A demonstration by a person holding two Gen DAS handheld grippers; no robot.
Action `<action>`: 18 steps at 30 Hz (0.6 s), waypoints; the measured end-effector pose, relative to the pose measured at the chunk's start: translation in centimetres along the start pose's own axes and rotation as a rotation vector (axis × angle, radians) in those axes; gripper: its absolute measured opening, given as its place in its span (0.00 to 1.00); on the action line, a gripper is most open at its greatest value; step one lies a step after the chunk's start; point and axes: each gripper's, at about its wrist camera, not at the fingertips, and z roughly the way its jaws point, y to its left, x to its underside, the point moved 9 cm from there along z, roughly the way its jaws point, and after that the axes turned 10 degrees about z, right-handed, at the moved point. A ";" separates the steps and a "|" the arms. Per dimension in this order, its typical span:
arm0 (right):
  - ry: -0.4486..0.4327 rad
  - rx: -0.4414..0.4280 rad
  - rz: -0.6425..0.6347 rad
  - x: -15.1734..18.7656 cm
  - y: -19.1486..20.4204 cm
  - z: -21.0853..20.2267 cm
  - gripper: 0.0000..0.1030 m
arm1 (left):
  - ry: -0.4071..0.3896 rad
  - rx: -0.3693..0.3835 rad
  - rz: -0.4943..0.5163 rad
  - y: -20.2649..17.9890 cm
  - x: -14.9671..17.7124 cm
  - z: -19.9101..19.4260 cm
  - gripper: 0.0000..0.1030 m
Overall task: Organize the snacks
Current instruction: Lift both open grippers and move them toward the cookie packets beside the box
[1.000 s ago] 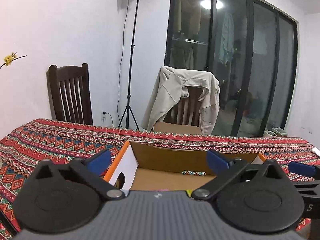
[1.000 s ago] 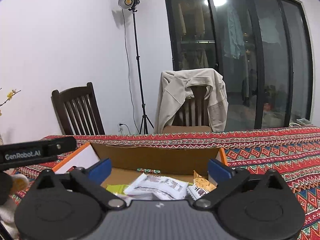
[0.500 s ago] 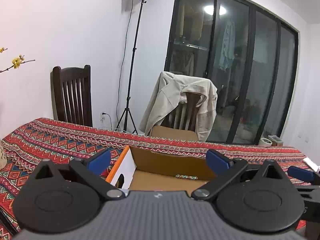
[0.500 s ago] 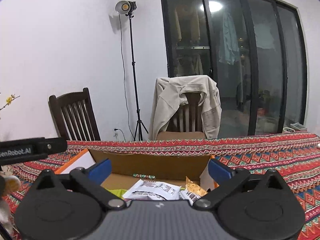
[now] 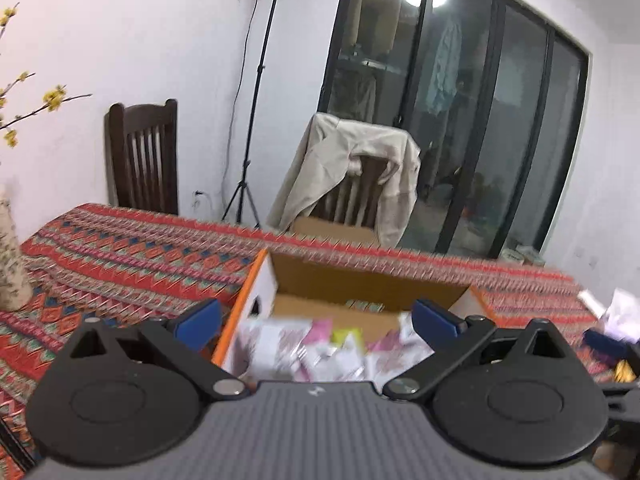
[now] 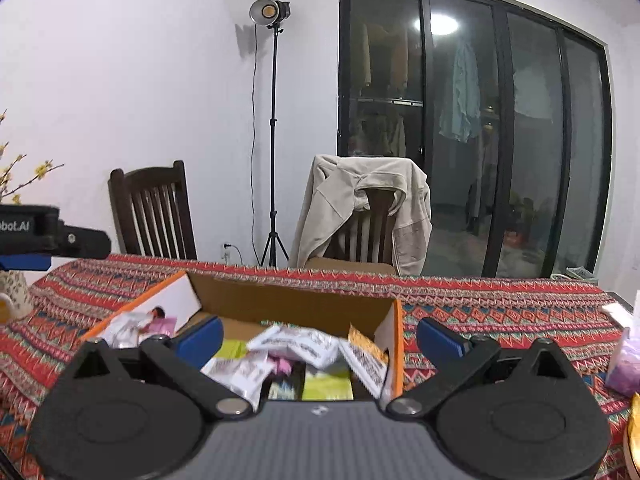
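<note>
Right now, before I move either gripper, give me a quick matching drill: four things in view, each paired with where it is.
Things:
1. beige jacket
2. snack packets
3. light stand
4. cardboard box

Places:
A. on the patterned tablecloth
B. draped over a chair back
C. against the white wall
D. inside the box

Pairs: 1-B, 2-D, 3-C, 4-A

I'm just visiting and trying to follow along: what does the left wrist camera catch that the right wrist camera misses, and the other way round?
Only the left wrist view shows the right tool's blue tip at its edge, blurred. Only the right wrist view shows the studio light's lamp head whole, and the left tool's body. Both show the open cardboard box of snack packets on the patterned tablecloth, and the jacket-draped chair.
</note>
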 end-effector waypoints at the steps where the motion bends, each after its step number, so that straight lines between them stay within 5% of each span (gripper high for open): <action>1: 0.003 0.000 0.000 0.3 -0.1 -0.5 1.00 | 0.016 -0.008 0.014 0.3 0.8 -0.2 1.00; 10: 0.088 0.005 -0.024 5.1 -1.0 -3.4 1.00 | 0.128 -0.047 0.044 3.1 7.5 -2.2 1.00; 18: 0.180 0.007 -0.035 9.3 -1.0 -3.8 1.00 | 0.145 -0.031 0.010 3.9 11.1 -2.8 1.00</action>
